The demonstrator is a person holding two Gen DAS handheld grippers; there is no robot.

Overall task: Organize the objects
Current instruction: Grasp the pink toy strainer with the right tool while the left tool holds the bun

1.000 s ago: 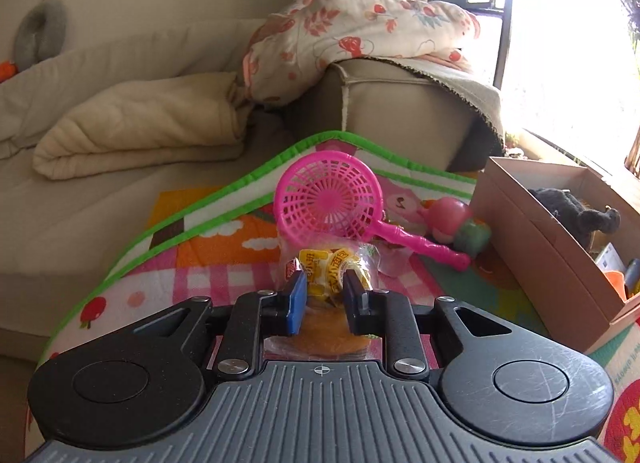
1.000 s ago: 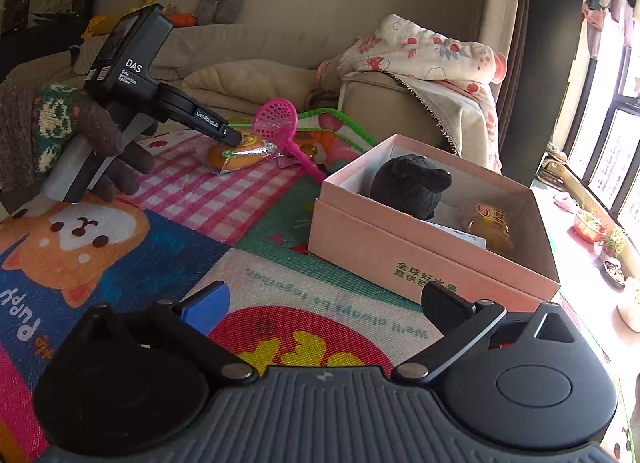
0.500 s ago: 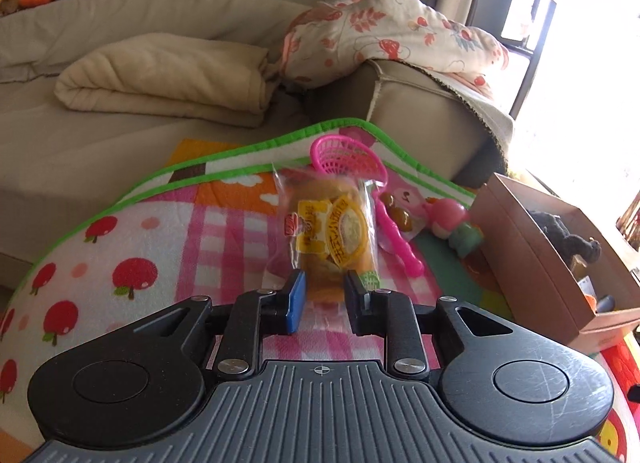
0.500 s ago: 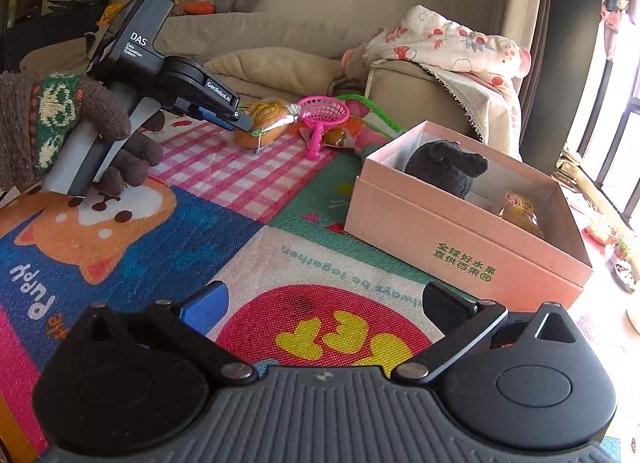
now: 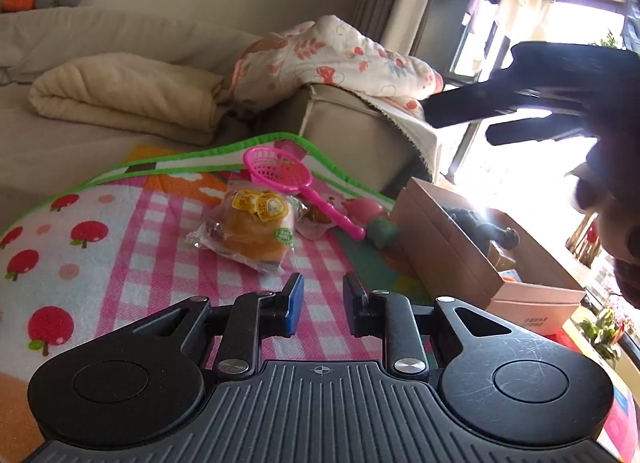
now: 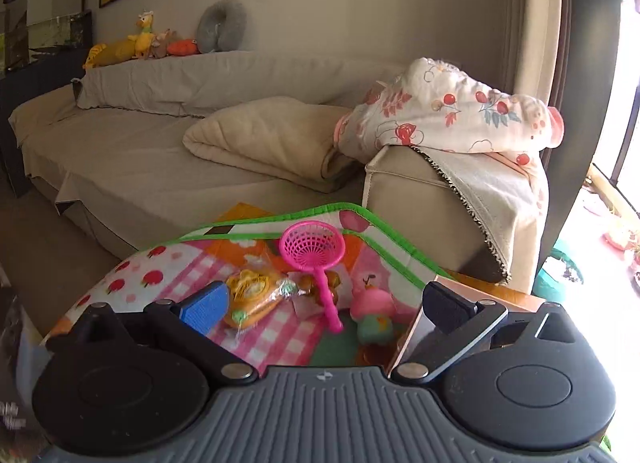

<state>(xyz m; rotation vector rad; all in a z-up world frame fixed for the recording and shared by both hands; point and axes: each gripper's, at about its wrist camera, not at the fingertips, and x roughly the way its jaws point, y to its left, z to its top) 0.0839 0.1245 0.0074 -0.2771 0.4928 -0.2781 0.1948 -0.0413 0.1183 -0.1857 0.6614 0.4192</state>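
A wrapped bread packet (image 5: 256, 227) (image 6: 252, 297) lies on the pink checked play mat (image 5: 132, 247), just in front of a pink toy strainer (image 5: 280, 171) (image 6: 312, 247). My left gripper (image 5: 320, 299) hovers a short way behind the packet, its pads a narrow gap apart with nothing between them. My right gripper (image 6: 326, 303) is wide open and empty, high over the mat near the corner of the pink cardboard box (image 6: 416, 327). In the left wrist view the right gripper (image 5: 458, 125) shows as a dark shape at upper right.
A pink and green toy (image 5: 376, 219) (image 6: 374, 311) lies beside the strainer handle. The cardboard box (image 5: 440, 239) holds a black plush (image 5: 480, 227) and other items. A sofa with folded blankets (image 6: 264, 135) borders the mat's far edge.
The bread packet has left my left gripper and now lies on the mat, with that gripper drawn back from it. My right gripper rose and swung forward over the box toward the toys.
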